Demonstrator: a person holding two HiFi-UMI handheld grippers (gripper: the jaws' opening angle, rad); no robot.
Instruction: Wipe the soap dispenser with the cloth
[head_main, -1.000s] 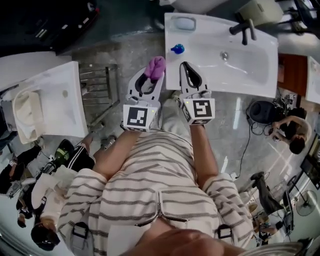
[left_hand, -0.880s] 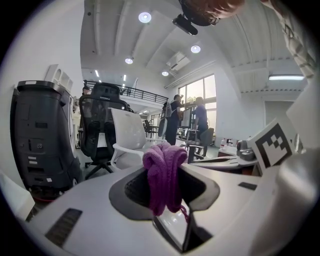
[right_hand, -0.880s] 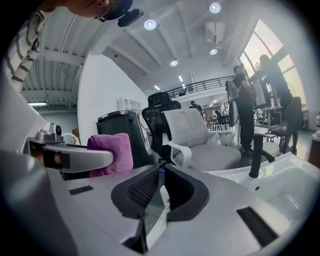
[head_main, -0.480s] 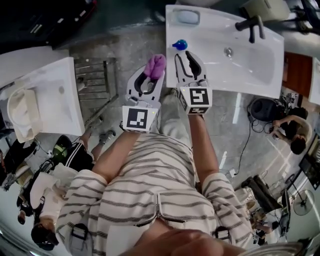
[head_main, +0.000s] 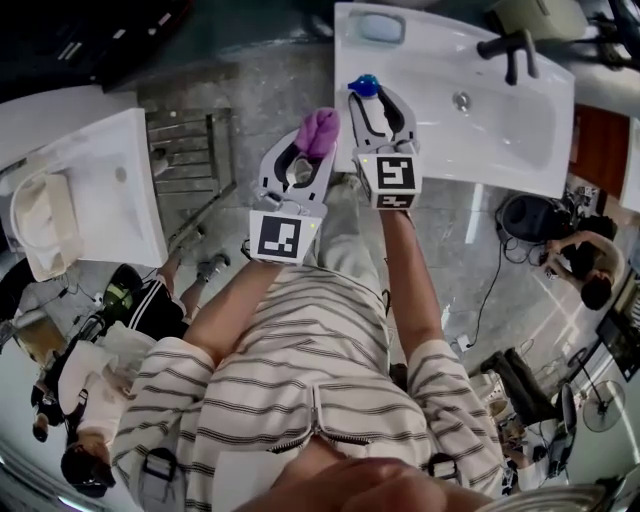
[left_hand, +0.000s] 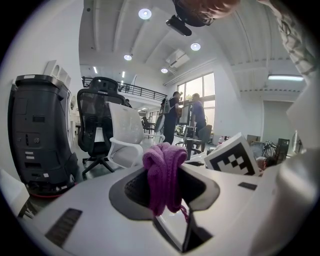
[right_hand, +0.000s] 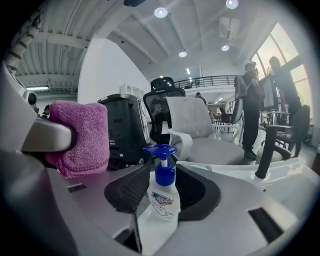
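White washbasin (head_main: 500, 150), set over a grey stone floor, is being looked down on, and the blue-pumped soap dispenser (head_main: 363, 86) is being seen upright on its near rim. The right gripper (head_main: 377, 105) is being held round the bottle, its jaws just opened and apart, seemingly not pressing. The purple cloth (head_main: 318, 130) is being clamped in the left gripper (head_main: 305, 155), just beside the dispenser but apart. Wiping is being judged as not yet begun.
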